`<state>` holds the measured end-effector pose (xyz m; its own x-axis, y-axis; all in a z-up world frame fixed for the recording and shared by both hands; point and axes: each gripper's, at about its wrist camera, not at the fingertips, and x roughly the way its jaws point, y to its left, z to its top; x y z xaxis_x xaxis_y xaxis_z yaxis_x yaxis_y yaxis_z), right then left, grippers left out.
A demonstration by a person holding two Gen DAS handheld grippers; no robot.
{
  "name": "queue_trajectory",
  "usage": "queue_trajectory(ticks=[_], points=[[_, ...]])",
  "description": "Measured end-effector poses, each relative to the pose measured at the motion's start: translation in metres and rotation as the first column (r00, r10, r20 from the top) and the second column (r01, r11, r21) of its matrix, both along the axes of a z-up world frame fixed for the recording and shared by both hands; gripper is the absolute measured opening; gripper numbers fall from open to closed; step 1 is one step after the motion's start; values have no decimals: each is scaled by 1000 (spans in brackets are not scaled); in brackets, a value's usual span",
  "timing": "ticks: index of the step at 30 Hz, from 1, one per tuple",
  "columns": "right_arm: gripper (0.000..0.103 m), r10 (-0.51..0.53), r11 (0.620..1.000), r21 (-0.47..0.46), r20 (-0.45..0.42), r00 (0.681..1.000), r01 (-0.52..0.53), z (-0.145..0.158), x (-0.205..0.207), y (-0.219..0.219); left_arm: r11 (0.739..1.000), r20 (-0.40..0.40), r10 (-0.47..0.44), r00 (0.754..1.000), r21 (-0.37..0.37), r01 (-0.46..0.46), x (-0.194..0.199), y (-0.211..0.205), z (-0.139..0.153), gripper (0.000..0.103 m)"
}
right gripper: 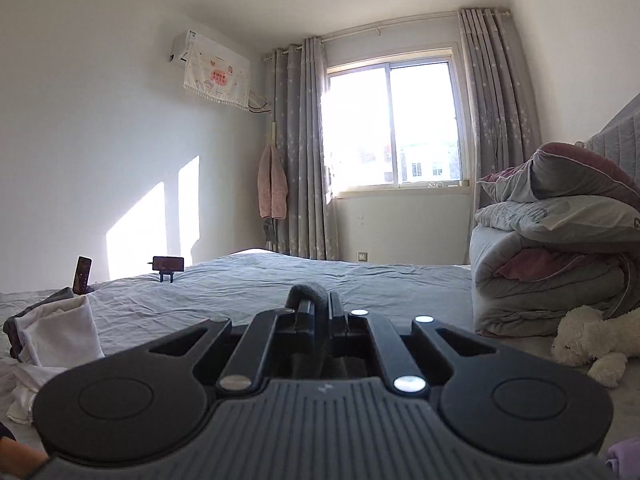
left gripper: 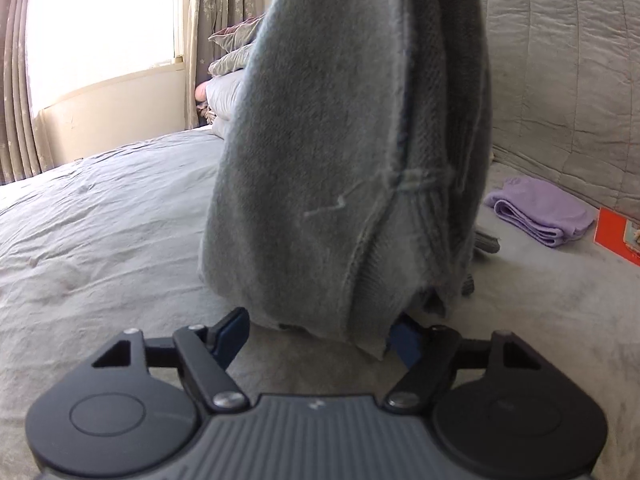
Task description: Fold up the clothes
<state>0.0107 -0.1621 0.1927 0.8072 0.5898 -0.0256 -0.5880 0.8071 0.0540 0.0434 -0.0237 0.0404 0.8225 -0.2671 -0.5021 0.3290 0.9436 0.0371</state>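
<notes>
Right gripper (right gripper: 318, 306) is pinching a fold of the grey sweater (left gripper: 352, 140), jaws pressed together on the cloth, pointing level at the window (right gripper: 390, 128). Left gripper (left gripper: 316, 334) is sitting half spread, the sweater's bottom hem hanging just ahead between its fingers, one pad hidden behind it; contact unclear. Purple folded cloth (left gripper: 540, 212) is lying off to its right on the bed (left gripper: 100, 220), bedding pile (right gripper: 560, 248) right of the right gripper.
</notes>
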Motion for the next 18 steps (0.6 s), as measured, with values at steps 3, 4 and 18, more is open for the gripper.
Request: queue_trajectory(ticks=[3, 4, 18], points=[[5, 40, 998, 55, 2, 999, -40, 6, -4, -4, 999, -9, 33, 999, -5, -34, 5, 3, -3, 19], [5, 54, 996, 69, 1, 999, -54, 7, -5, -5, 999, -9, 39, 999, -26, -39, 7, 6, -2, 10], [5, -344, 923, -253, -196, 918, 291, -37, 49, -42, 982, 54, 122, 991, -154, -113, 11, 33, 31, 1]])
